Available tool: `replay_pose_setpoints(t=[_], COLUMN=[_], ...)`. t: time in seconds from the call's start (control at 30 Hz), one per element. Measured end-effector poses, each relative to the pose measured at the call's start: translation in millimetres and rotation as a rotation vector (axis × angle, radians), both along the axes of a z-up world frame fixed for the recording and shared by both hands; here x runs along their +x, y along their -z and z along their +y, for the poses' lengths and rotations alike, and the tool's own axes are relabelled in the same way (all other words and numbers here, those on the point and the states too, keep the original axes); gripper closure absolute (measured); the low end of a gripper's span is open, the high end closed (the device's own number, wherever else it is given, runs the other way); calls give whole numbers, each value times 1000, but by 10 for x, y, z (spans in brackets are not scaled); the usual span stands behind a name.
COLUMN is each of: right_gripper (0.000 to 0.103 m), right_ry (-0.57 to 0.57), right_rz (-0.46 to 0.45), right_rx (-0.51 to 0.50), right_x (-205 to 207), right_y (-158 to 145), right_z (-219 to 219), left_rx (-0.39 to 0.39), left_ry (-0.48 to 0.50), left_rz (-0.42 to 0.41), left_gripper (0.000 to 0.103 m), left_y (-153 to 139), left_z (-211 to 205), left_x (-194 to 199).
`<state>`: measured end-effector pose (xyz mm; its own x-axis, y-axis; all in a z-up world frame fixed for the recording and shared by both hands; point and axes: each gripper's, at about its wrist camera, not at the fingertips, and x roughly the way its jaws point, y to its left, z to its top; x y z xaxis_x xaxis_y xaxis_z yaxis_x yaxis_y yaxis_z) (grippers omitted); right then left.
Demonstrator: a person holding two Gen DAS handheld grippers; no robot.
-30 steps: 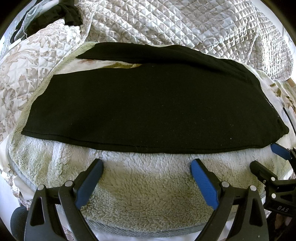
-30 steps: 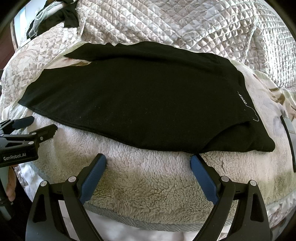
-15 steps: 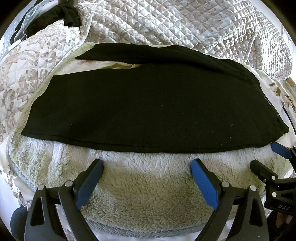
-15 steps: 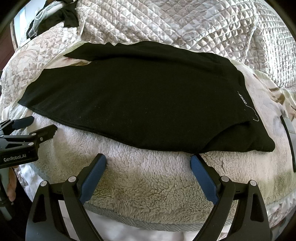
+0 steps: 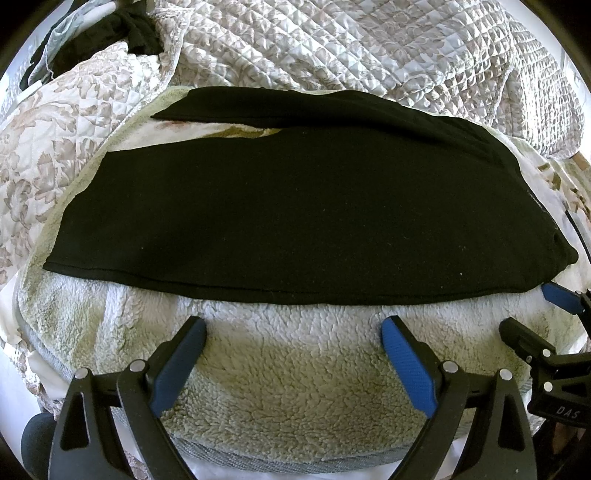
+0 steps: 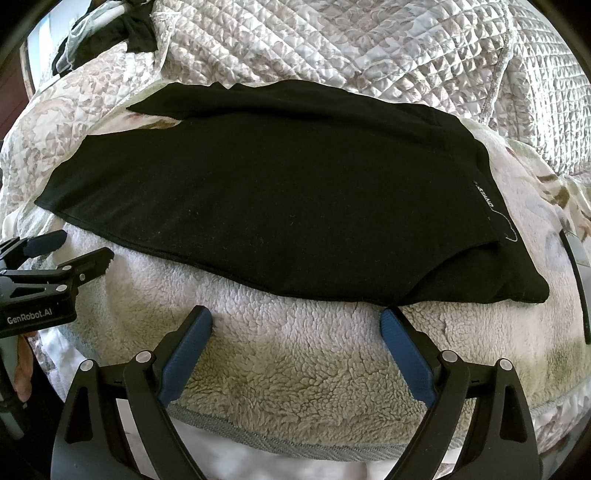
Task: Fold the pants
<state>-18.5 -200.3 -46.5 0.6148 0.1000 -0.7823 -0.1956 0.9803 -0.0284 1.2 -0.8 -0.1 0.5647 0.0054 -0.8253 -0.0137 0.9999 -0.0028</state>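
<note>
Black pants [image 5: 295,206] lie flat across a fleece blanket [image 5: 288,373], one leg folded over the other, the far leg showing behind. In the right wrist view the pants [image 6: 280,199] end at the waist with a white label on the right. My left gripper [image 5: 293,328] is open and empty, just short of the near hem. My right gripper [image 6: 295,319] is open and empty, its right finger close to the pants' near edge. Each gripper shows at the edge of the other's view: the right one [image 5: 535,317], the left one [image 6: 70,247].
A quilted floral bedspread [image 5: 369,51] is bunched up behind the pants. Dark clothing [image 5: 122,26] lies at the far left corner. A dark flat object [image 6: 576,258] lies at the right edge of the blanket.
</note>
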Motion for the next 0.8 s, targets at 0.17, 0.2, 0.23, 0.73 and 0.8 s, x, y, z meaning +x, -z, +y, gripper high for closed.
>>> replay_pose_setpoints(t=[0.17,0.2,0.23,0.73,0.8], right_gripper=[10,10,9,9,9], right_ry=[-1,-2,-3,-12,-15], right_rz=[1,3,5,26,18], right_rx=[-2,-4,-5,1,9], right_x=[-23,-18,-22,34,27], right_y=[14,15,17,-17,-16], right_z=[-8,-13,-16,-21,-32], left_rx=[1,1,1,2,2], left_ry=[0,0,0,1,2], left_rz=[0,0,0,-7,-9], left_gripper=[6,6,6,6,6], left_y=[-2,-3,-4,-11,-7], left_z=[-5,-2,1,5,1], left_x=[-1,0,1,-1,-7])
